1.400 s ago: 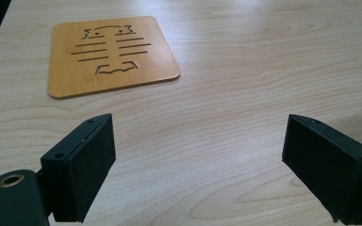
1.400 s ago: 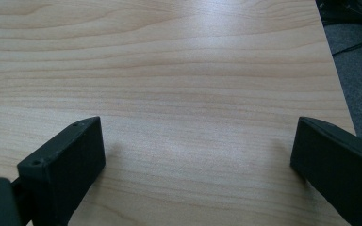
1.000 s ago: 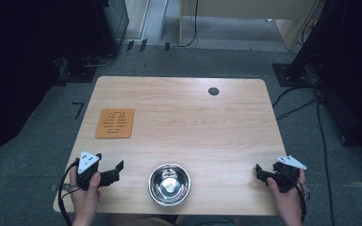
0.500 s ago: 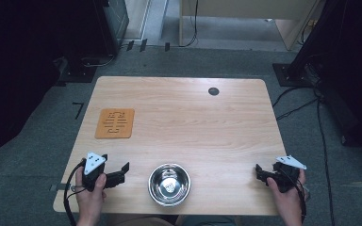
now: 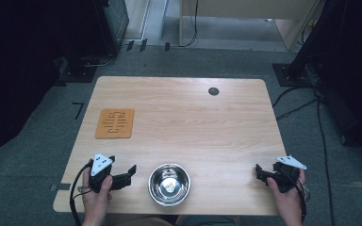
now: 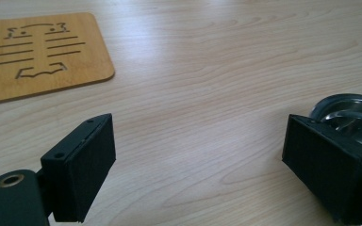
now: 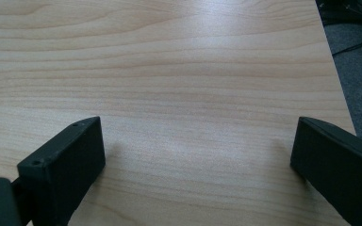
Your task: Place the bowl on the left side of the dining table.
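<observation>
A shiny steel bowl (image 5: 169, 184) sits empty near the table's front edge, in the middle. My left gripper (image 5: 128, 176) rests just left of it, held by a hand, jaws open and pointing at the bowl. In the left gripper view the left gripper (image 6: 198, 136) has bare wood between its jaws, and the bowl's rim (image 6: 353, 106) peeks out behind the right-hand jaw. An orange wooden trivet (image 5: 115, 123) with cut-out slots lies at the left; it is the trivet (image 6: 37, 56) seen farther off. My right gripper (image 5: 260, 175) is open at the front right corner, and the right gripper (image 7: 198, 141) holds nothing.
The light wooden table (image 5: 184, 117) has a small dark cable hole (image 5: 213, 91) at the back right. Its right edge (image 7: 332, 61) runs close to my right gripper, with grey floor and cables beyond. Dark furniture stands around the table.
My left gripper has slid a little to the right, closer to the bowl. The right gripper and the bowl have stayed put.
</observation>
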`<action>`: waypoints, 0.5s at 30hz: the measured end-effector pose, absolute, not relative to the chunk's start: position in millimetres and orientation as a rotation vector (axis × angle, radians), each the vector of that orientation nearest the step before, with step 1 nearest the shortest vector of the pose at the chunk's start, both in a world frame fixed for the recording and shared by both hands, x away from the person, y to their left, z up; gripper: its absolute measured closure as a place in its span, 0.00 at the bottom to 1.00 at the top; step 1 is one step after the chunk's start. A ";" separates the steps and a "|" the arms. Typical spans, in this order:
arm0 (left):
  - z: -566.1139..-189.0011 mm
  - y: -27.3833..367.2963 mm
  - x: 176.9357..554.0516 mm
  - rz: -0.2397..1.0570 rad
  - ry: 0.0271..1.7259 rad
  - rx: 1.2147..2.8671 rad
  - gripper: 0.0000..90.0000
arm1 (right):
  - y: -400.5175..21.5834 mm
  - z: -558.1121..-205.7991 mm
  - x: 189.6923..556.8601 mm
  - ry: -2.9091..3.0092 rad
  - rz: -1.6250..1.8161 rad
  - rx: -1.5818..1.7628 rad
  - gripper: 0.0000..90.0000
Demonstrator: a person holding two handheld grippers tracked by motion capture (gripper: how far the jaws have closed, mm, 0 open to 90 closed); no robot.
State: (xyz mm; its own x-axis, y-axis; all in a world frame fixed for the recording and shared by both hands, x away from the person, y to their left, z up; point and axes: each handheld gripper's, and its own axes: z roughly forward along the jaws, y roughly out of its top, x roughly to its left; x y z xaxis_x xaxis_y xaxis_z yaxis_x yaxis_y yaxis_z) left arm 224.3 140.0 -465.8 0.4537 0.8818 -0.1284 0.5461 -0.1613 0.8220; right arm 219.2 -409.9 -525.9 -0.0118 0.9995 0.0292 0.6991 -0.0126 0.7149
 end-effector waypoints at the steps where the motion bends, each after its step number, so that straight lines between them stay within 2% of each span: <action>1: -465.6 139.3 224.0 0.486 1.210 1.838 0.11 | -409.9 -525.9 219.2 1.762 0.772 1.763 0.03; 15: -465.7 127.2 220.0 0.463 1.206 1.832 0.11 | -410.0 -526.0 219.2 1.762 0.771 1.761 0.03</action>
State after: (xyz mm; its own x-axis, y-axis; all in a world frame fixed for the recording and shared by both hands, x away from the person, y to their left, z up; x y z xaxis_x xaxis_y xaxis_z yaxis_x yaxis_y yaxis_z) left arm 220.0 127.2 -465.7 0.4615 0.8747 -0.1481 0.5512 -0.1519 0.8204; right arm 219.2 -410.0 -526.0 -0.0123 0.9995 0.0281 0.6987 -0.0115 0.7153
